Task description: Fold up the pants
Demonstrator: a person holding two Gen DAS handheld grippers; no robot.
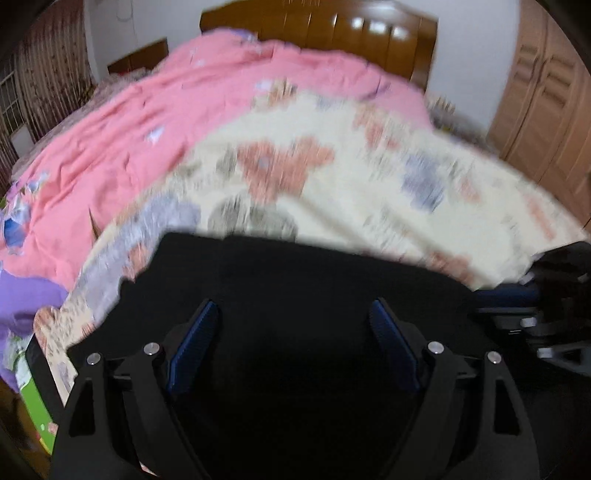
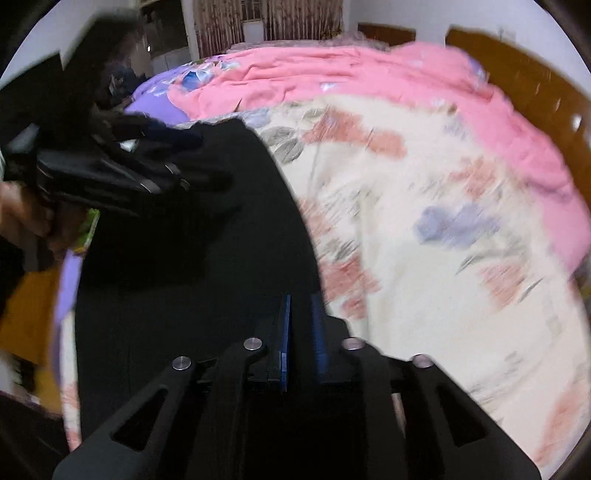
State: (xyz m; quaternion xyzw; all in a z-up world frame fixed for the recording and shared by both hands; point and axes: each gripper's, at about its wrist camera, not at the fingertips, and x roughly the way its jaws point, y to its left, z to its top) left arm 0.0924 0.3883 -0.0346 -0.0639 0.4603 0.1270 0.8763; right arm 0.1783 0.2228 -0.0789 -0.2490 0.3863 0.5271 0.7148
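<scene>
Two grippers: your left gripper (image 1: 295, 325) is spread wide over the black fabric pants (image 1: 295, 288); your right gripper (image 2: 301, 325) pinches their edge.
Pants: on the cream floral bedspread (image 2: 424, 258), at 6 o'clock.
Progress: looks mid-fold; further folds likely remain.

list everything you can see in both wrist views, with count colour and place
pants: 1, black, spread on the floral sheet at the near edge of the bed
floral sheet: 1, cream with red, grey and purple flowers, across the near half of the bed
quilt: 1, pink, bunched behind the floral sheet
purple bedding: 1, purple, at the bed's left edge
headboard: 1, brown wood, far end of the bed
wardrobe: 1, light brown wood, right wall
curtains: brownish patterned, count unclear, over the far window
left gripper: 1, black with blue pads, wide open over the pants
right gripper: 1, black with blue pads, nearly closed, pants between them
</scene>
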